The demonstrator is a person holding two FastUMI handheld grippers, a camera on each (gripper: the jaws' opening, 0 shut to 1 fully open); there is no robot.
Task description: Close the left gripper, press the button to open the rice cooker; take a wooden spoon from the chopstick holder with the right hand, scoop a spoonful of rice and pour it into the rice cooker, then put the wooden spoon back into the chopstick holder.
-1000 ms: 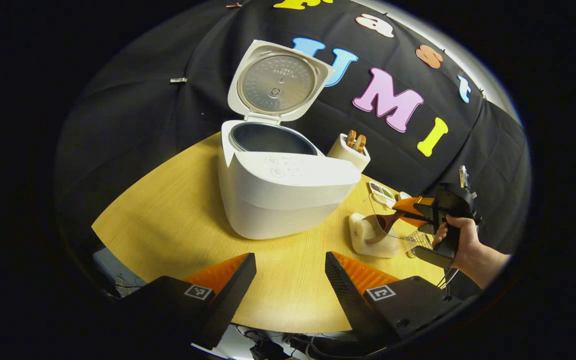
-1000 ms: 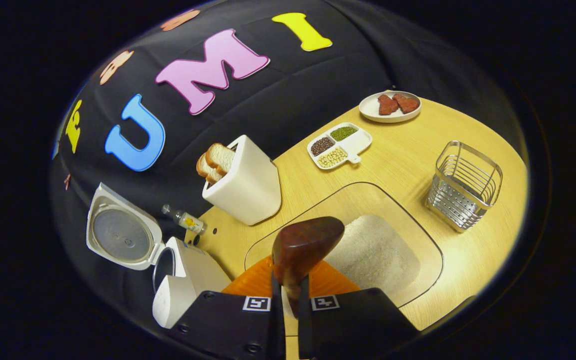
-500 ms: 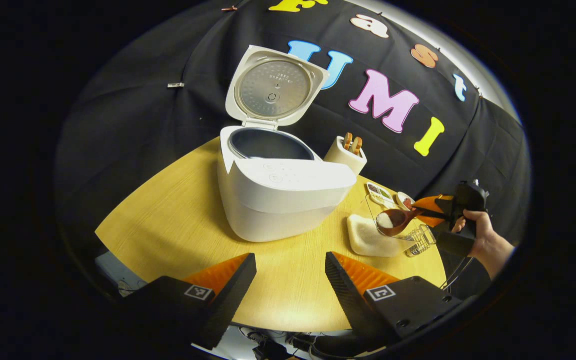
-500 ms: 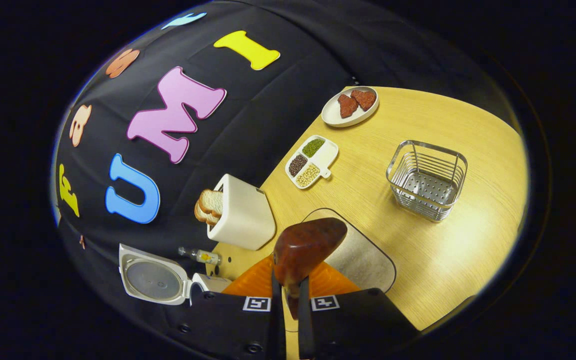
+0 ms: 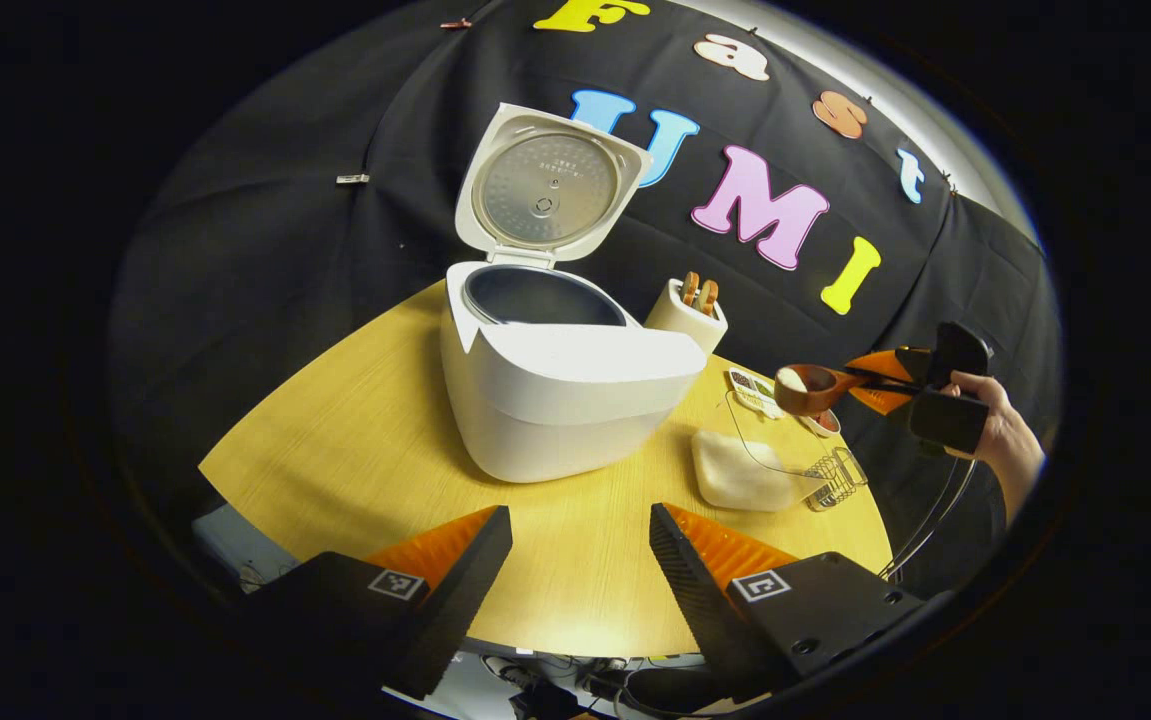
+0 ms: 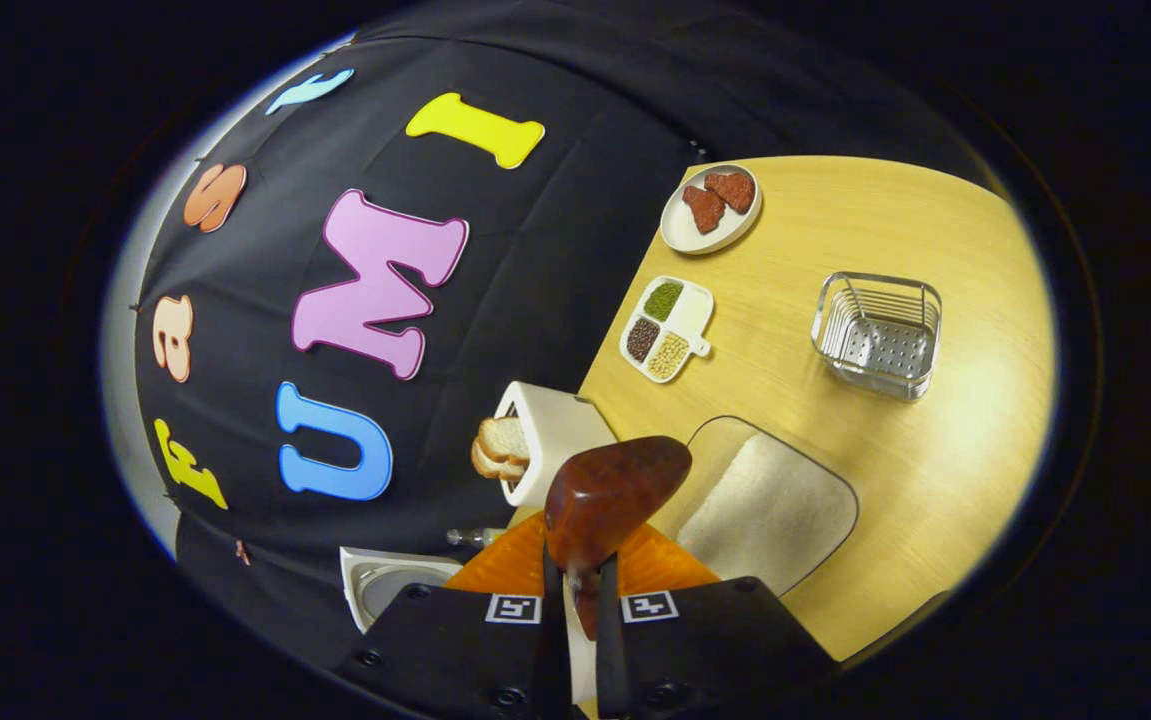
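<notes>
gripping wooden spoon (image 6: pixel 610 495), right hand-held gripper (image 6: pixel 575 640)

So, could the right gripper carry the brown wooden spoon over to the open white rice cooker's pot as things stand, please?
Probably yes: the white rice cooker has its lid up, and nothing stands between the raised brown wooden spoon in the right gripper and it.

toaster (image 6: pixel 555 440) (bread in) — bean tray (image 6: pixel 667 316) — meat plate (image 6: pixel 687 232)
</notes>
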